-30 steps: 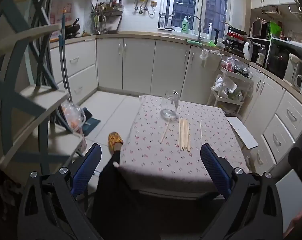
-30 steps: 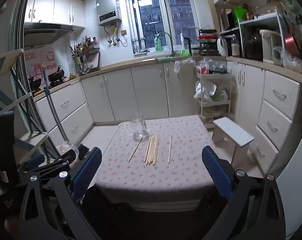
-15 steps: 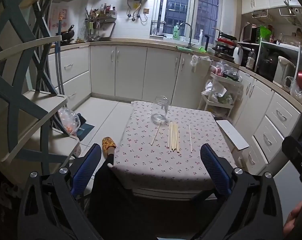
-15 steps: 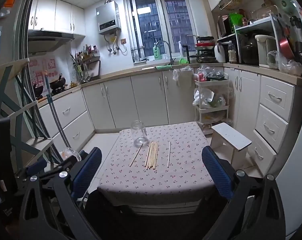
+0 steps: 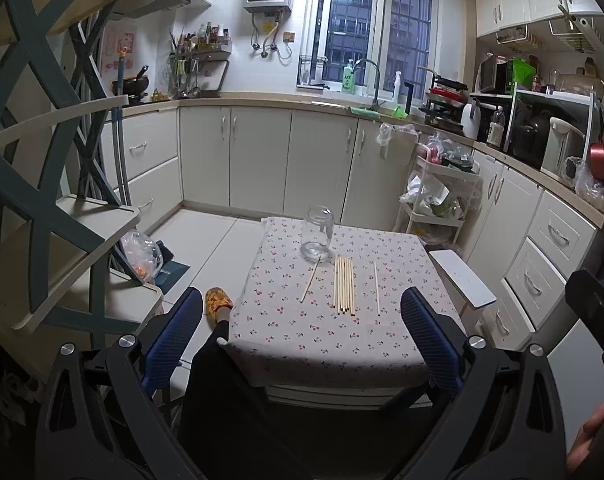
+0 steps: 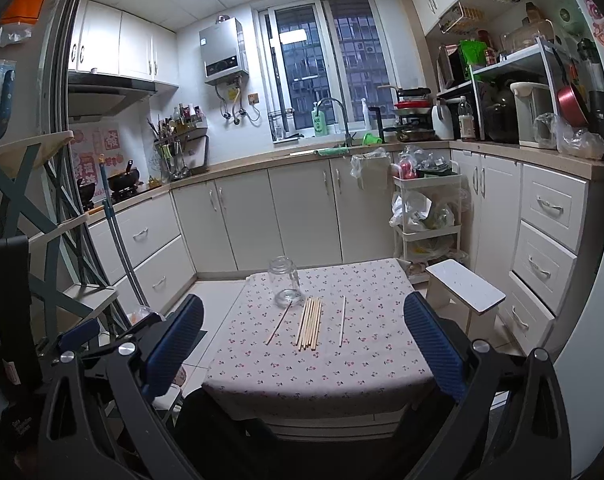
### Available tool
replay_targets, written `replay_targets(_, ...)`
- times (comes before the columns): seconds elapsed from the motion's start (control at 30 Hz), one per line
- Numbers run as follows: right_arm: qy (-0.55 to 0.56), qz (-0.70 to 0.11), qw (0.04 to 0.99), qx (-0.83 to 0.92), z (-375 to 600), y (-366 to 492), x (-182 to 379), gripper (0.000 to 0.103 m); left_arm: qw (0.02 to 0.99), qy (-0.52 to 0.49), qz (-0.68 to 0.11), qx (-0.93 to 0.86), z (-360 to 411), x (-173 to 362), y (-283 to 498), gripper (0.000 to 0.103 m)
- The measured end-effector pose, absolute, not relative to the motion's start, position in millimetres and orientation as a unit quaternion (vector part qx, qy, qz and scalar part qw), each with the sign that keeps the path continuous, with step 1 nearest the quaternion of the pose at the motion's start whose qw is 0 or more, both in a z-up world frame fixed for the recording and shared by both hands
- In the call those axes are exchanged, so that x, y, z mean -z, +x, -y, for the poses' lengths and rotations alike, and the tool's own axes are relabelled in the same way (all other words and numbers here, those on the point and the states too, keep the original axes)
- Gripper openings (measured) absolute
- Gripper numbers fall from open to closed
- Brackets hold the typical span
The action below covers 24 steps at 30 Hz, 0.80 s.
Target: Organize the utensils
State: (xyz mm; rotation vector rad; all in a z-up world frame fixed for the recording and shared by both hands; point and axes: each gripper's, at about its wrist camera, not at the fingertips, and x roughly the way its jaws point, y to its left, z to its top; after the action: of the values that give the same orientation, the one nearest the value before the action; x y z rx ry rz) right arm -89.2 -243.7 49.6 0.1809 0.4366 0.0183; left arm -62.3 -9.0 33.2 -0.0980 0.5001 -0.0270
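Chopsticks (image 5: 344, 285) lie as a tight parallel bundle near the middle of the bench (image 5: 326, 344), which carries a cloth printed with small cherries. One single stick (image 5: 311, 280) lies to the left of the bundle, angled, with its far end at the base of the glass jar (image 5: 318, 238). A second single stick (image 5: 376, 288) lies to the right, parallel to the bundle and apart from it. The jar stands upright and empty just beyond the bundle's far ends.

I read the left tongs (image 5: 302, 338) as spread wide, both blue pads clear of everything and held short of the bench's near edge. The right tongs (image 6: 304, 346) are likewise spread wide and holding nothing, also short of the bench. A white stool (image 6: 464, 286) stands beside the bench on the right.
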Motion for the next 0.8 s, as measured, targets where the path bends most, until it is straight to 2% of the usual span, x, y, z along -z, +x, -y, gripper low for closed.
replay_targets(0.8,0.087,-0.213,0.973,-0.015,236.7,-91.8,-49.4,0.096,0.969,-0.048,-0.242,0.01,12.7,-37.7,-68.3,0.095)
